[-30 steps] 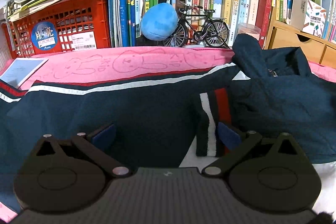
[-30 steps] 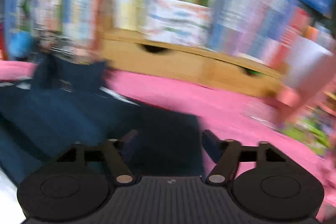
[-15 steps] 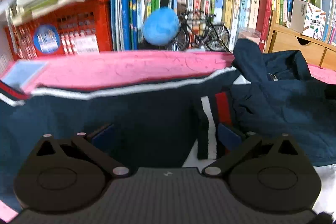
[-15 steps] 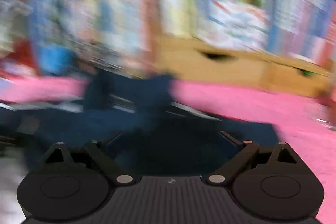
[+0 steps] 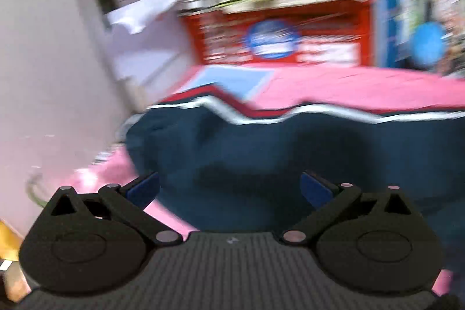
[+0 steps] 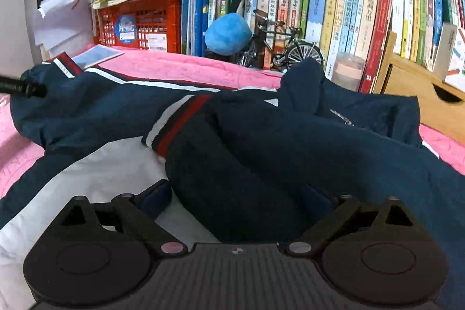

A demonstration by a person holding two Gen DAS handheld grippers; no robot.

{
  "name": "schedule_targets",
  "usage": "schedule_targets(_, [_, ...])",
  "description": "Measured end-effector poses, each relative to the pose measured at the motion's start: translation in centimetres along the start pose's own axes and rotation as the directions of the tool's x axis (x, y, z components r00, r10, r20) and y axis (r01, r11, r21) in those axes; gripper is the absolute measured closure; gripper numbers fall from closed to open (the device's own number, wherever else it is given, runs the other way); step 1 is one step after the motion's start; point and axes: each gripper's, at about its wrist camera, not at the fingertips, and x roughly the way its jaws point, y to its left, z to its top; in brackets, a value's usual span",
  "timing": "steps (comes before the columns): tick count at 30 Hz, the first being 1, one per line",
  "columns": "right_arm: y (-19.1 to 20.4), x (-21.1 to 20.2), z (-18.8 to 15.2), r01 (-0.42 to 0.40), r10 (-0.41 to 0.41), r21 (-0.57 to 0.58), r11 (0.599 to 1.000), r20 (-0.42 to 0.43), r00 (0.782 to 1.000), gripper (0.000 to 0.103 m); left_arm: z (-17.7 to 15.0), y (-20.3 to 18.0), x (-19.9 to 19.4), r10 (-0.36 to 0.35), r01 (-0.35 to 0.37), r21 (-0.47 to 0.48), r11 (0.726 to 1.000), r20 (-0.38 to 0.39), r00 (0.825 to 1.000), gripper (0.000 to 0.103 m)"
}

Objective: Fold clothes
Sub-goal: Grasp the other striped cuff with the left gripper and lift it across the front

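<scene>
Change: whereas both grippers faced the jacket's middle a second ago, the left gripper [image 5: 229, 189] now looks at its striped hem end by the wall.
Meaning: likely lining up the next fold.
Jacket [image 6: 261, 135]: spread on the pink blanket [image 6: 180, 67] — sleeve folded across.
Right gripper [image 6: 241, 202]: jaws opening, sleeve between, unpinched.
Left fingers: apart, empty.
Room: bookshelf [image 6: 334, 5] behind, wall [image 5: 52, 63] left — blanket free in front.

Navy jacket [image 6: 261, 141], white-and-red striped trim; pink cover [image 6: 180, 69]; red crate [image 6: 139, 22]; blue plush ball [image 6: 228, 34].
</scene>
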Motion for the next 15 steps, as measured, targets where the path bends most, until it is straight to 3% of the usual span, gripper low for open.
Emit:
schedule_targets(1, [-0.2, 0.1, 0.1, -0.008, 0.008, 0.012, 1.000, -0.004, 1.000, 0.005, 0.0, 0.6, 0.9, 0.028, -0.028, -0.010, 1.000, -0.018, 0.999, 0.000])
schedule_targets(3, [-0.7, 0.0, -0.1, -0.017, 0.017, 0.029, 0.999, -0.008, 1.000, 0.004, 0.0, 1.6, 2.7, 0.018, -0.023, -0.061, 0.998, -0.074, 0.997, 0.000])
schedule_targets(5, [-0.7, 0.0, -0.2, -0.014, 0.014, 0.024, 1.000, -0.009, 1.000, 0.003, -0.1, 2.6, 4.0, -0.092, 0.075, -0.175, 0.982, -0.091, 0.992, 0.000])
schedule_targets(7, [-0.6, -0.1, -0.2, -0.013, 0.013, 0.022, 1.000, -0.009, 1.000, 0.003, -0.4, 3.4, 4.8, -0.184, 0.154, -0.286, 0.946, -0.082, 0.979, 0.000])
schedule_targets(10, [-0.6, -0.1, -0.1, -0.016, 0.017, 0.025, 1.000, -0.010, 1.000, 0.003, -0.2, 3.8, 5.0, -0.202, 0.174, -0.368, 0.913, -0.038, 0.979, 0.003])
schedule_targets(12, [-0.5, -0.1, -0.1, -0.018, 0.018, 0.025, 1.000, -0.011, 1.000, 0.002, -0.2, 4.1, 4.8, -0.223, 0.207, -0.407, 0.890, 0.008, 0.975, 0.025])
schedule_targets(13, [-0.5, -0.1, -0.1, -0.018, 0.018, 0.026, 0.999, -0.011, 1.000, 0.002, -0.1, 4.2, 4.7, -0.232, 0.221, -0.421, 0.880, 0.027, 0.972, 0.062])
schedule_targets(14, [-0.5, -0.1, -0.1, -0.019, 0.019, 0.027, 0.999, -0.011, 1.000, 0.002, 0.1, 4.2, 4.6, -0.247, 0.240, -0.432, 0.869, 0.041, 0.968, 0.091])
schedule_targets(15, [-0.5, -0.1, -0.1, -0.020, 0.021, 0.028, 0.999, -0.011, 1.000, 0.002, 0.3, 4.2, 4.4, -0.272, 0.267, -0.449, 0.853, 0.056, 0.961, 0.098])
